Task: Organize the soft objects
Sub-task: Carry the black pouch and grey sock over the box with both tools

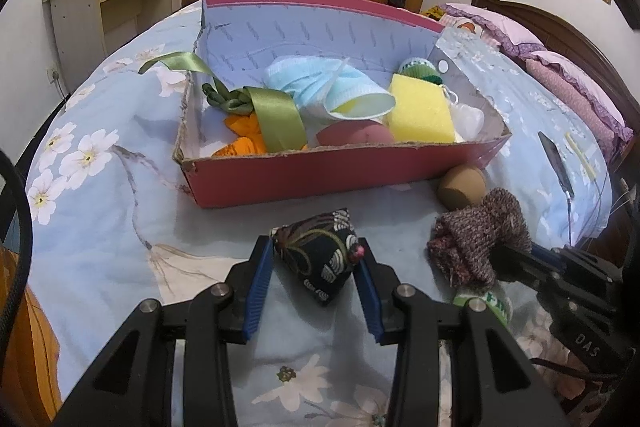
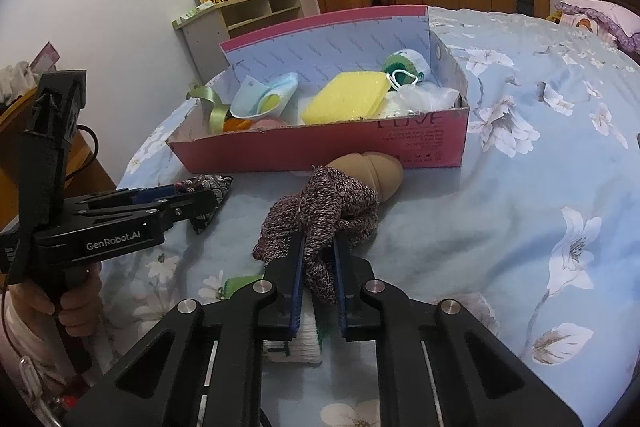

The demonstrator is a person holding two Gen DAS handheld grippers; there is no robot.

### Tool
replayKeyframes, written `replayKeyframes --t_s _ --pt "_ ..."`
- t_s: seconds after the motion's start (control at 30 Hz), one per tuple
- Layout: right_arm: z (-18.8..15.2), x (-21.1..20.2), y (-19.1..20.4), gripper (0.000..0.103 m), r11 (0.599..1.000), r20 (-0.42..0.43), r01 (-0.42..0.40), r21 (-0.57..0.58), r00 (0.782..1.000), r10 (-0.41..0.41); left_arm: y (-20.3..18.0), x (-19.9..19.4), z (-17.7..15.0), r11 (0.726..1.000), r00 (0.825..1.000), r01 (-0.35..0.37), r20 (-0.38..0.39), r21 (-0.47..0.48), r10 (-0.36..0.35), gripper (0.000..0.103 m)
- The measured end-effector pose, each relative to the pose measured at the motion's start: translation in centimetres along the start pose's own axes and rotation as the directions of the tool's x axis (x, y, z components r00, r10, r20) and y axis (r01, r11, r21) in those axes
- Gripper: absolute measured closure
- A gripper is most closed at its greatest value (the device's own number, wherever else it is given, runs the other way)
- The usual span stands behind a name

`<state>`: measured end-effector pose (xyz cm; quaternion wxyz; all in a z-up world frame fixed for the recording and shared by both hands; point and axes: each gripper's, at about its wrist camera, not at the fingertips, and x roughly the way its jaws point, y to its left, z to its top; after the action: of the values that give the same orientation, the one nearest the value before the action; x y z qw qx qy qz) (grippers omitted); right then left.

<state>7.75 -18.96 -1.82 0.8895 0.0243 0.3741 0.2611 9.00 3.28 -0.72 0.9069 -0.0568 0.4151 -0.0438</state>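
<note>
A dark patterned beanbag pyramid (image 1: 320, 259) rests on the flowered bedspread, and my left gripper (image 1: 313, 243) is shut on it, a blue pad against each side. The right wrist view shows the same beanbag (image 2: 208, 187) at the left gripper's tip. My right gripper (image 2: 319, 241) is shut on a brown-pink knitted cloth (image 2: 332, 203), which bunches up beyond the pads. A tan soft ball (image 2: 376, 171) lies just behind the knit, against the pink cardboard box (image 2: 320, 147). Inside the box are a yellow sponge (image 1: 420, 111), blue face masks (image 1: 332, 87) and a green ribbon (image 1: 276, 115).
A white and green cloth (image 2: 296, 339) lies under my right gripper. A phone (image 1: 556, 159) with a cable sits on the bed to the right, and purple pillows (image 1: 568, 75) lie beyond it. A person's hand (image 2: 76, 303) grips the left handle. The bed's edge drops off at left.
</note>
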Motion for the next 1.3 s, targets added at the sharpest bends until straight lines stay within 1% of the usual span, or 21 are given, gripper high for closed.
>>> replayKeyframes --t_s 0.5,0.8,0.97,1.3 --pt "0.7 -2.6 1.1 0.091 0.999 0.079 -0.034 -0.038 0.996 0.037 -0.3 -1.8 0.5 1.0 0.999 0.005 0.037 0.006 -0.005 0.061" --pt "1.3 -3.5 1.0 0.091 0.999 0.109 -0.033 -0.036 0.993 0.037 -0.5 -2.8 0.9 1.0 0.998 0.016 0.055 0.01 -0.017 0.061" --pt "1.8 -3.6 0.6 0.091 0.999 0.113 -0.031 -0.029 0.993 0.034 -0.3 -3.5 1.7 1.0 0.997 0.016 0.078 0.008 -0.016 0.061" --pt "3.4 -3.5 0.1 0.091 0.999 0.142 -0.017 -0.028 0.99 0.021 0.4 -3.7 4.4 1.0 0.991 -0.023 0.132 0.017 0.021 0.061"
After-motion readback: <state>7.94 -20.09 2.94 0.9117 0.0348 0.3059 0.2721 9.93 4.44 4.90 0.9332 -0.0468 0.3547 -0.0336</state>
